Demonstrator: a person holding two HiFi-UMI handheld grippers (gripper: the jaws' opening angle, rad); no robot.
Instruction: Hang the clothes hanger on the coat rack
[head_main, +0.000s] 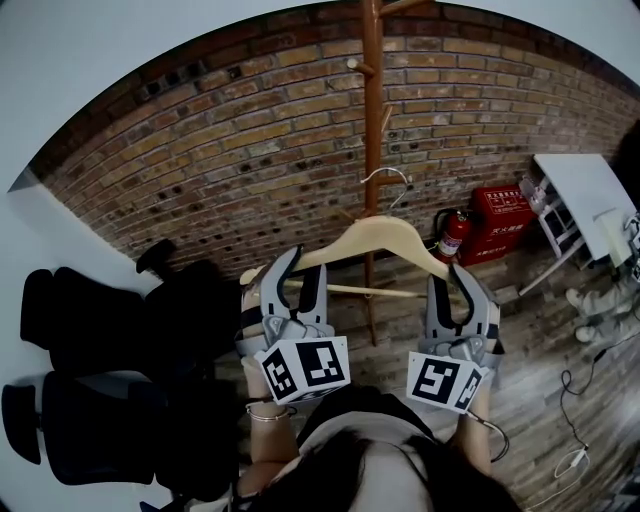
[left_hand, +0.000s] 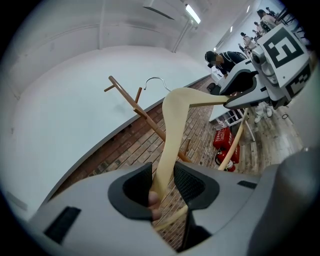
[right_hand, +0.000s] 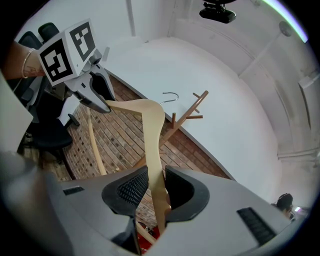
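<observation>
We find the wooden clothes hanger (head_main: 375, 240) clamped at either end by the left gripper (head_main: 297, 282) and the right gripper (head_main: 455, 295), long axis crosswise, its metal hook (head_main: 388, 180) pointing ahead at the coat rack (head_main: 372, 110), on no peg yet.

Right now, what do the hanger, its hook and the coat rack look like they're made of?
The hanger: pale, smooth wood by the look, unpainted light finish. The hook: thin silvery bent wire, likely metal. The coat rack: reddish-brown pole and pegs, probably stained wood; grain too small to tell.
</observation>
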